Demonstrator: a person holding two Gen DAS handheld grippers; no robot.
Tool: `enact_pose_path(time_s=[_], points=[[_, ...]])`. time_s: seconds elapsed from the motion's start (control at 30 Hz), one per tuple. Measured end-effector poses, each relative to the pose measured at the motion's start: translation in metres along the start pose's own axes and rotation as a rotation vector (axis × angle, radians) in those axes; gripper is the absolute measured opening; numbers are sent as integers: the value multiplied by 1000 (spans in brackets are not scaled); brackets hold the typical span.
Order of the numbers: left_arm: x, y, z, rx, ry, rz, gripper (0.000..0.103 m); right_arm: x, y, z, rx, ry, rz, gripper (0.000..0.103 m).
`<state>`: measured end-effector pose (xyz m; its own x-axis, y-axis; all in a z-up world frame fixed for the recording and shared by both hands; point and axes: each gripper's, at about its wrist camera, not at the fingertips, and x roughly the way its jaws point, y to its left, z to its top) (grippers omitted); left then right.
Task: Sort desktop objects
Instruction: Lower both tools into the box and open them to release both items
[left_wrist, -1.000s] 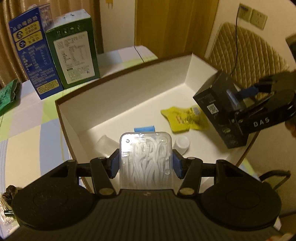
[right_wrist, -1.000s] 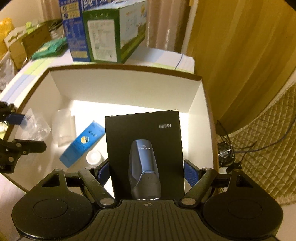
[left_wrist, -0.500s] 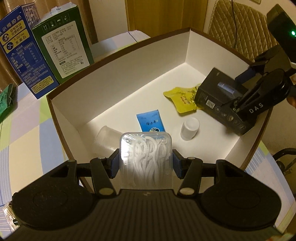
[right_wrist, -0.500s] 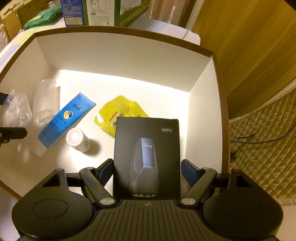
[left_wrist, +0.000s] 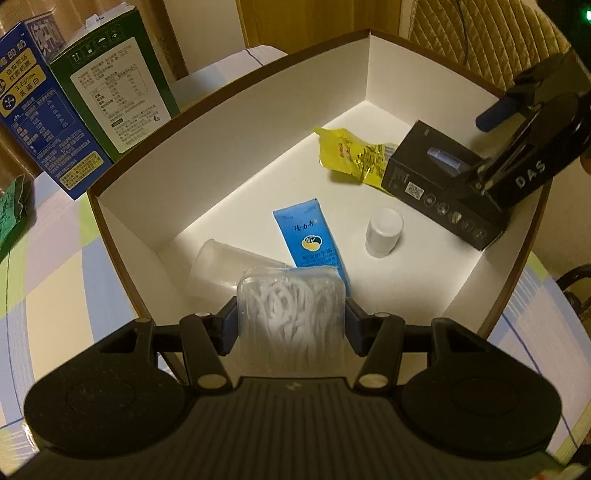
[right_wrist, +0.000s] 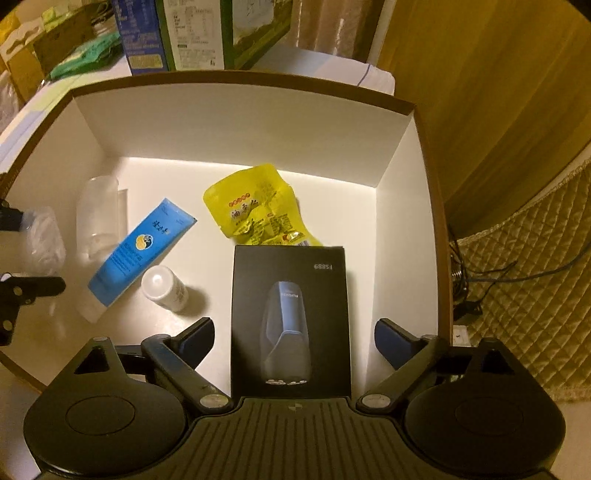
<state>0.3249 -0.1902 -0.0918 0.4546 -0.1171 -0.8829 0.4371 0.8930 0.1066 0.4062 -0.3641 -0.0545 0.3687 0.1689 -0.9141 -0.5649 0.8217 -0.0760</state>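
1. White-walled storage box (right_wrist: 240, 122) is now lying closer under both claws than a second ago.
2. Black carton (right_wrist: 290, 317) is sitting on the box floor beside the yellow packet (right_wrist: 255, 210); the right claw (right_wrist: 293, 338) is opening, its pads clear of it.
3. Clear pack of white loops (left_wrist: 291, 314) is staying pinched in the left claw (left_wrist: 291, 325) above the box, so I judge its release is coming next.

1. Table (left_wrist: 55, 288) – pastel checked cloth.
2. Wood-panel wall (right_wrist: 480, 74) behind, curtain (right_wrist: 325, 22) beside it.
3. Quilted beige chair (left_wrist: 491, 40) on the right, cables (right_wrist: 491, 273) draped – warm dim light.
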Motion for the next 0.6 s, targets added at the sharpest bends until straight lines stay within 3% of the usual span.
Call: enact_pose_path(time_s=[0.33, 0.4, 0.6], points=[[-3, 1, 0, 17, 16, 5, 54, -13, -2, -4, 13, -32, 89, 101], [-6, 1, 0, 18, 13, 12, 62, -14, 0, -5, 11, -33, 93, 101], [-15, 0, 1, 12, -5, 11, 74, -20, 4, -11, 10, -44, 107, 101]])
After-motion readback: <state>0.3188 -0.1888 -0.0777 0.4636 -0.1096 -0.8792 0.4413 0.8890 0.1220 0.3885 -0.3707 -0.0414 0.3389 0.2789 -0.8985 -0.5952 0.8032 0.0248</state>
